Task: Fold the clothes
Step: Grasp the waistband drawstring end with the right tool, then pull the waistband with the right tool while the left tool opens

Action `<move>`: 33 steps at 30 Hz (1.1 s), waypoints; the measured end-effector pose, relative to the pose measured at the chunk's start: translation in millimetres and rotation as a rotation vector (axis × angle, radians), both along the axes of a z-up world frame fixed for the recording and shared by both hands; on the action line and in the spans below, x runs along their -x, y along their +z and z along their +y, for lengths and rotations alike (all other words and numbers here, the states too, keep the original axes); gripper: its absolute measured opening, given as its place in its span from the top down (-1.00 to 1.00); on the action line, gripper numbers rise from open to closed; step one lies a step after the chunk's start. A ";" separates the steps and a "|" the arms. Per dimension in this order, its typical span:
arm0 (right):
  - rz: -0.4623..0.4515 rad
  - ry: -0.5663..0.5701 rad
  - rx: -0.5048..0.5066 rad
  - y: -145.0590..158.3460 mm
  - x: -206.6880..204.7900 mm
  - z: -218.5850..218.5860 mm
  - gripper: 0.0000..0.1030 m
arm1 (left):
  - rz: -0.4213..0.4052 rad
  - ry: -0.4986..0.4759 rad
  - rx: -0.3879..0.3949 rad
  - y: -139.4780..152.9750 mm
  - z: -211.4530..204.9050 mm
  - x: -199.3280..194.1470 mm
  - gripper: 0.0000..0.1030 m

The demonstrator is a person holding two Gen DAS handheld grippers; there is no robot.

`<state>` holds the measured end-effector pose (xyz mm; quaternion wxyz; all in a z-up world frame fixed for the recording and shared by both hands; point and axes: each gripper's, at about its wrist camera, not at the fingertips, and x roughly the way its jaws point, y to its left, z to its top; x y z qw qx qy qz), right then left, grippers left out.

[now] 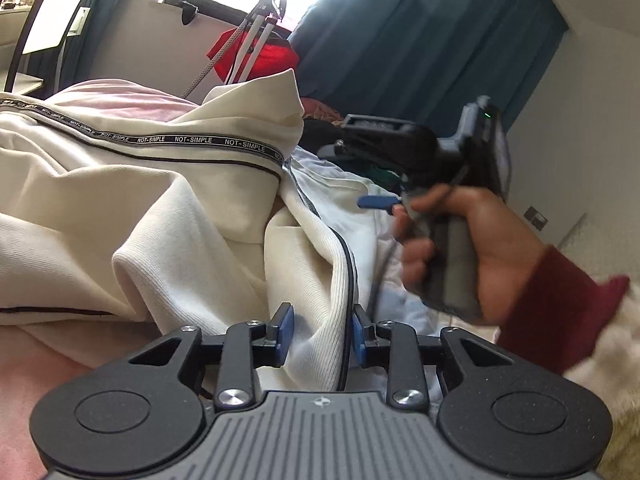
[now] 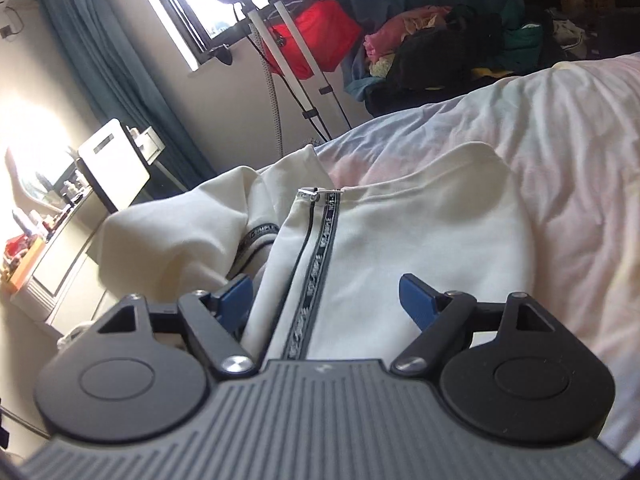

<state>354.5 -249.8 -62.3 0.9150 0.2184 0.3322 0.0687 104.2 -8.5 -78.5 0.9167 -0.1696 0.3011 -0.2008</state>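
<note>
While the left claw (image 1: 320, 336) pinches the soft cream jacket's (image 1: 168, 208) ribbed hem, the right claw (image 2: 326, 300) gapes wide beside its zip (image 2: 308, 236).

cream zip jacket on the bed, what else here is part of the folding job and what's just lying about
Part of the job:
cream ribbed zip jacket with black lettered tape
left claw, fabric between its blue pads
right claw, open over the jacket
pink bedsheet under it

Just lying about:
red cloth bag
heap of mixed clothes
white chair
teal curtains
</note>
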 end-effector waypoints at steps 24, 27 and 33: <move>-0.146 -0.214 0.050 28.3 -4.0 -90.1 0.81 | -0.031 -0.002 -0.059 -20.8 -12.4 -13.3 0.42; -0.190 -0.322 -0.025 38.1 48.5 -139.3 0.81 | -0.060 -0.021 -0.074 -17.2 -25.1 -4.1 0.42; -0.136 -0.528 -0.312 -9.6 169.6 -229.1 0.81 | -0.109 -0.063 -0.212 -22.2 -57.3 19.5 0.42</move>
